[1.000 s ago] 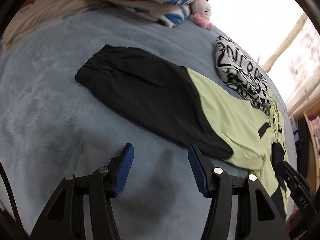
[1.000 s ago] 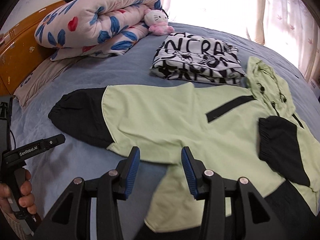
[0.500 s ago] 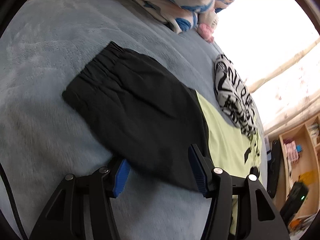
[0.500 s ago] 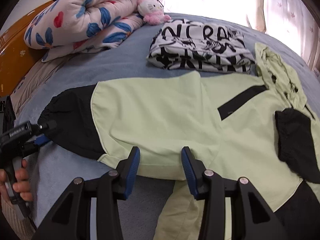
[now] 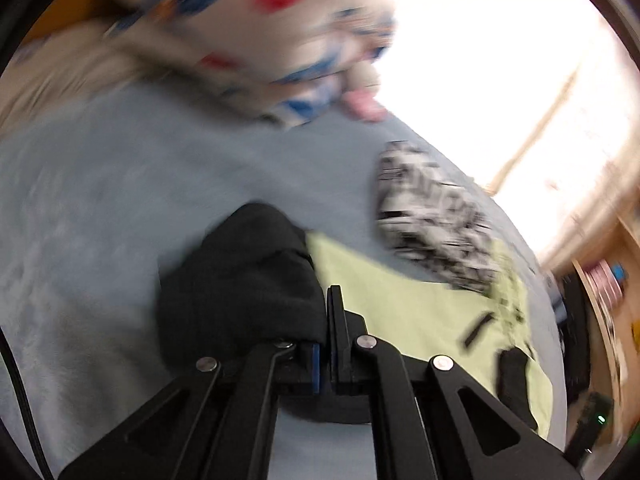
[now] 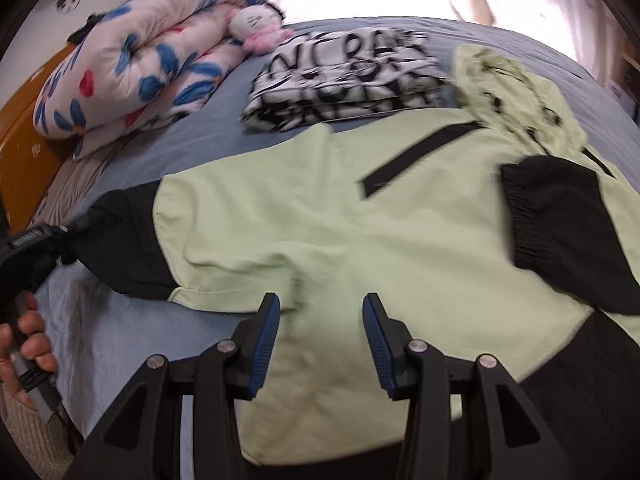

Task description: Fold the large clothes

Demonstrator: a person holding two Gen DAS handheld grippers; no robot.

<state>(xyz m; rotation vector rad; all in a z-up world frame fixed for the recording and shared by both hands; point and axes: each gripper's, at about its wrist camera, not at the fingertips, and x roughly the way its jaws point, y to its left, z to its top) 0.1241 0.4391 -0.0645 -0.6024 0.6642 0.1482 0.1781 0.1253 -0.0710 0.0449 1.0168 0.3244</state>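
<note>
A light green and black hooded jacket [image 6: 328,216] lies spread on the blue bed. My left gripper [image 5: 324,320] is shut on the black cuff end of its left sleeve [image 5: 244,280], which is bunched and lifted; the same gripper [image 6: 76,228] shows at the sleeve end [image 6: 124,240] in the right wrist view. My right gripper [image 6: 320,320] is open, its fingertips over the jacket's green body near the armpit. The other black sleeve [image 6: 560,228] lies folded across the jacket's right side. The left wrist view is blurred.
A folded black-and-white printed garment [image 6: 344,76] lies beyond the jacket. A rolled floral quilt [image 6: 136,68] and a small plush toy [image 6: 256,28] sit at the head of the bed. An orange headboard [image 6: 24,128] is at left. Shelves [image 5: 608,304] stand at right.
My left gripper has shut on the black sleeve end and lifted it, bunching the sleeve toward the jacket's body. My right gripper has moved forward over the green body, still open.
</note>
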